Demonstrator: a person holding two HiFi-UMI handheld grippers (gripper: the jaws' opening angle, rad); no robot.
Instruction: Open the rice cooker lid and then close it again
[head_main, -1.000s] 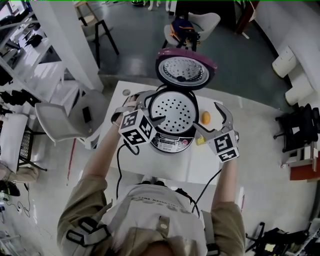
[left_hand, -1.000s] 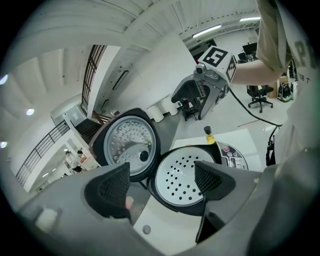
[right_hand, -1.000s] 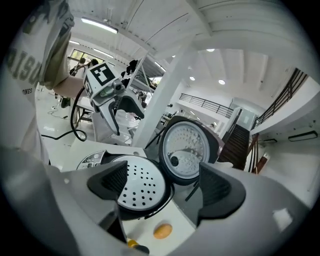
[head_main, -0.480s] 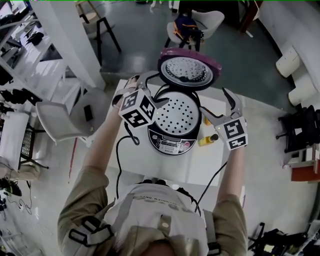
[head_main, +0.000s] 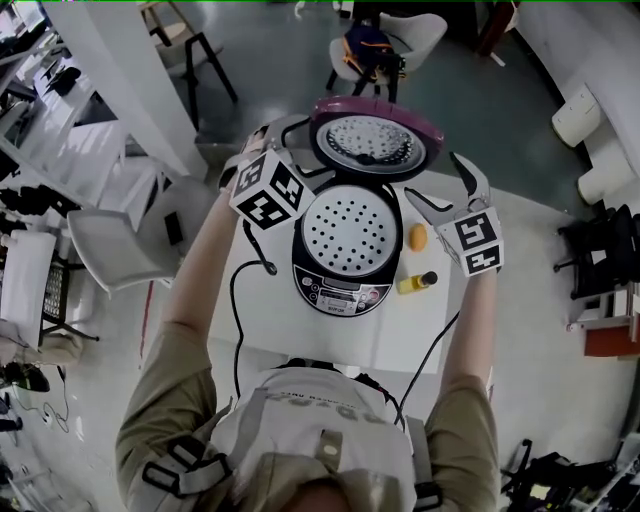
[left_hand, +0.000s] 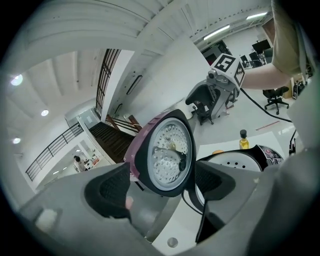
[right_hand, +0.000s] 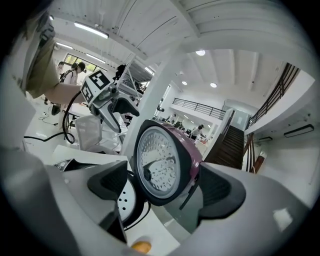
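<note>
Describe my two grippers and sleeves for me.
Left gripper and right gripper match: pale grey curved tongs with dark ribbed pads, each carrying a white cube of black square markers. A black cable trails from each. Sleeves are khaki, short.

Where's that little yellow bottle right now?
In the head view the yellow bottle sits on the white table, right of the rice cooker, beside the small orange object.

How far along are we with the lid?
Opening looks done: the rice cooker lid stands upright behind the cooker body. In hand: the left gripper and right gripper flank the lid, jaws apart, neither clamped on it. Left to do: swing it down and latch it shut.
</note>
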